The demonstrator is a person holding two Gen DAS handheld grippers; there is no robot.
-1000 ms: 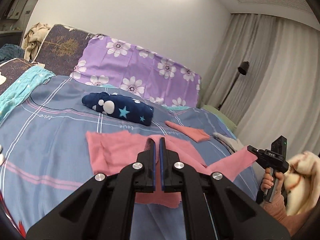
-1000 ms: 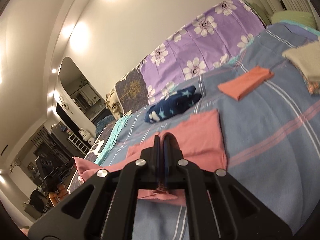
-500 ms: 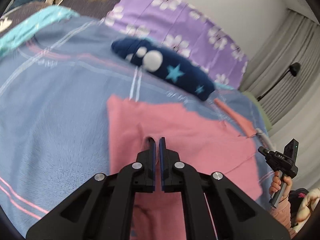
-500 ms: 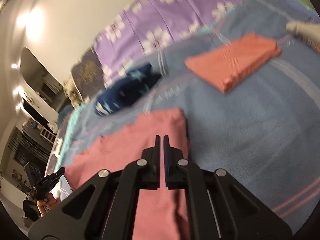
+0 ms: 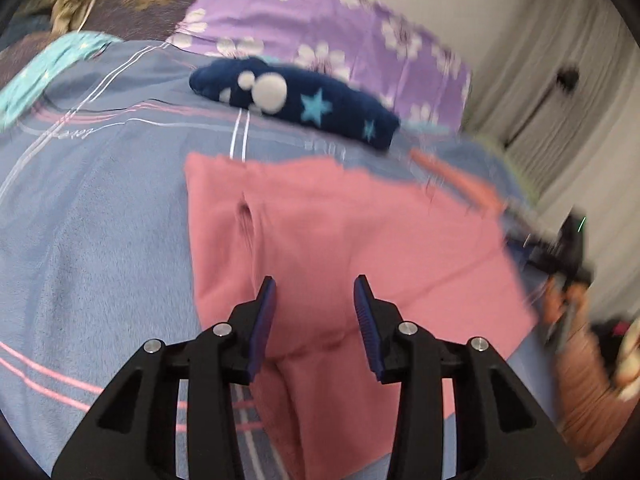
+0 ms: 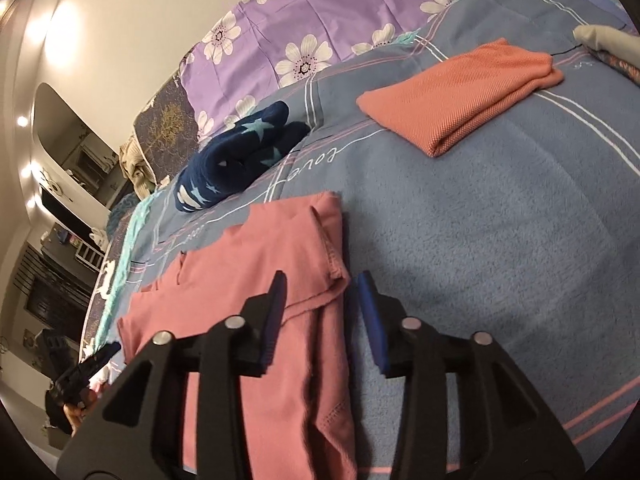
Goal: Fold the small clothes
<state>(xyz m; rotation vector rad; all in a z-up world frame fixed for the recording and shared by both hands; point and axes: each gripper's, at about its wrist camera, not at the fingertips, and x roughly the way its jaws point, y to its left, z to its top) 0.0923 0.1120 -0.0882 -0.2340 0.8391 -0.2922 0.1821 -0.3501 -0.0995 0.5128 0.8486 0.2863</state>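
A pink garment (image 5: 344,240) lies folded flat on the blue bedspread (image 5: 100,220); it also shows in the right wrist view (image 6: 280,264). My left gripper (image 5: 315,292) is open and empty just above the garment's near part. My right gripper (image 6: 323,286) is open and empty over the garment's right edge, its left finger above the cloth and its right finger above the bedspread (image 6: 500,240). The right gripper shows blurred at the far right of the left wrist view (image 5: 568,248); the left one shows at the lower left of the right wrist view (image 6: 80,376).
A folded orange cloth (image 6: 460,92) lies on the bed beyond the garment to the right. A rolled navy star-print garment (image 5: 296,100) lies toward the purple flowered pillows (image 5: 320,32). A pale folded item (image 6: 604,40) sits at the far right. Curtains (image 5: 560,60) hang behind.
Both grippers were shut on the pink garment, laid it down flat on the bed, and have opened and let go of it. The cloth now rests folded.
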